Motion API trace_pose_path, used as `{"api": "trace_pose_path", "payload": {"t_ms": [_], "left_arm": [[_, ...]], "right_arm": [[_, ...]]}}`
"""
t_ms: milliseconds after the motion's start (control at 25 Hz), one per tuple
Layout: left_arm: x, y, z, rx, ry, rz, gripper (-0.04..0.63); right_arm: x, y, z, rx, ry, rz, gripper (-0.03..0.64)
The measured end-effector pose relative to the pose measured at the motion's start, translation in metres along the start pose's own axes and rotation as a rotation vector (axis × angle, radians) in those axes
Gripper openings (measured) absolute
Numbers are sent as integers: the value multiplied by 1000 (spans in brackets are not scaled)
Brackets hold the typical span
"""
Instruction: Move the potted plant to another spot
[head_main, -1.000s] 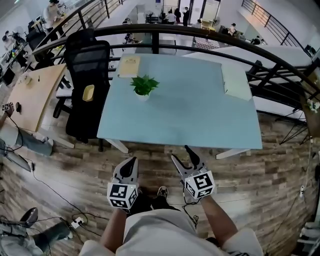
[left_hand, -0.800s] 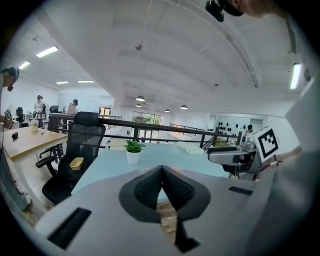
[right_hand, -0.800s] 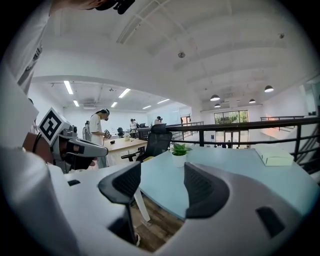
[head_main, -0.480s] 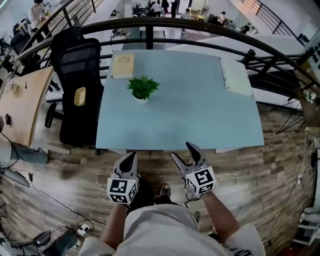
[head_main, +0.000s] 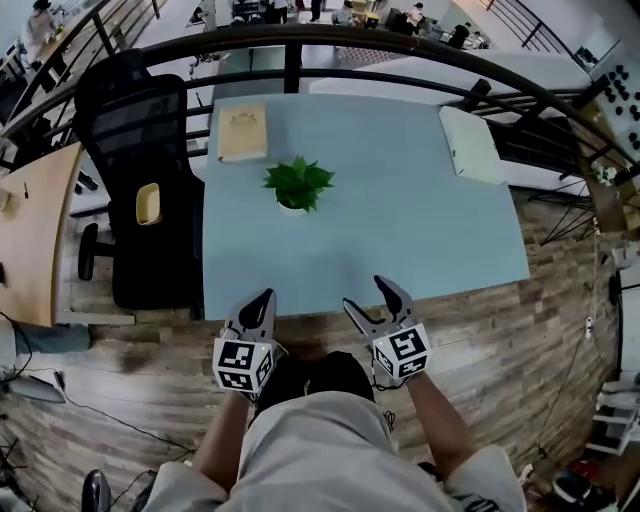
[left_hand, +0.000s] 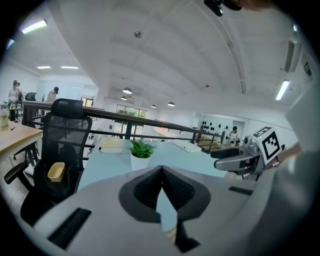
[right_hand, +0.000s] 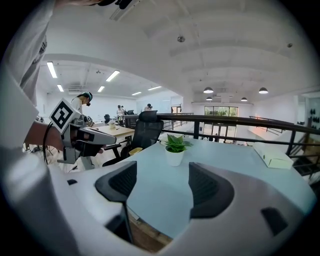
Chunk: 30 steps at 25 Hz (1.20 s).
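Note:
The potted plant (head_main: 298, 185), green leaves in a small white pot, stands on the light blue table (head_main: 400, 230), left of its middle. Both grippers hover at the table's near edge, well short of the plant. In the head view my left gripper (head_main: 264, 300) is shut with nothing in it. My right gripper (head_main: 368, 295) is open; its jaws have just been opening, and nothing is between them. The plant (left_hand: 140, 152) shows beyond the closed left gripper (left_hand: 161, 169). In the right gripper view the plant (right_hand: 175, 150) appears above the gap of the right gripper (right_hand: 162, 182).
A tan book (head_main: 242, 132) lies at the table's far left corner, a white box (head_main: 470, 145) at the far right. A black office chair (head_main: 140, 170) holding a yellow object (head_main: 148, 203) stands left of the table. A dark railing (head_main: 400, 45) runs behind it.
Both grippers have come forward from over the wooden floor to the table's near edge. The right gripper's jaws stand wider apart than before.

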<state>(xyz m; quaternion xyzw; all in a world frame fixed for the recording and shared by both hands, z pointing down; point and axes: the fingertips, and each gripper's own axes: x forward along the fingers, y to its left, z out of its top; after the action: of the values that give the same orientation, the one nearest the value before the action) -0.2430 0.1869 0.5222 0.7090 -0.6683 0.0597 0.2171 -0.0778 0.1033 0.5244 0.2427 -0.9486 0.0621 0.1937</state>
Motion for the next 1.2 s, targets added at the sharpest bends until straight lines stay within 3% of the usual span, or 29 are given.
{"api": "trace_pose_path", "payload": {"t_ms": [520, 800, 1200], "left_arm": [[45, 47, -62, -60, 110, 14, 11], [61, 58, -73, -41, 140, 33, 11], [83, 71, -72, -51, 177, 63, 11]], "right_arm": [[62, -21, -40, 86, 76, -99, 362], [94, -17, -51, -48, 93, -71, 360], [139, -15, -37, -35, 37, 21, 365]]}}
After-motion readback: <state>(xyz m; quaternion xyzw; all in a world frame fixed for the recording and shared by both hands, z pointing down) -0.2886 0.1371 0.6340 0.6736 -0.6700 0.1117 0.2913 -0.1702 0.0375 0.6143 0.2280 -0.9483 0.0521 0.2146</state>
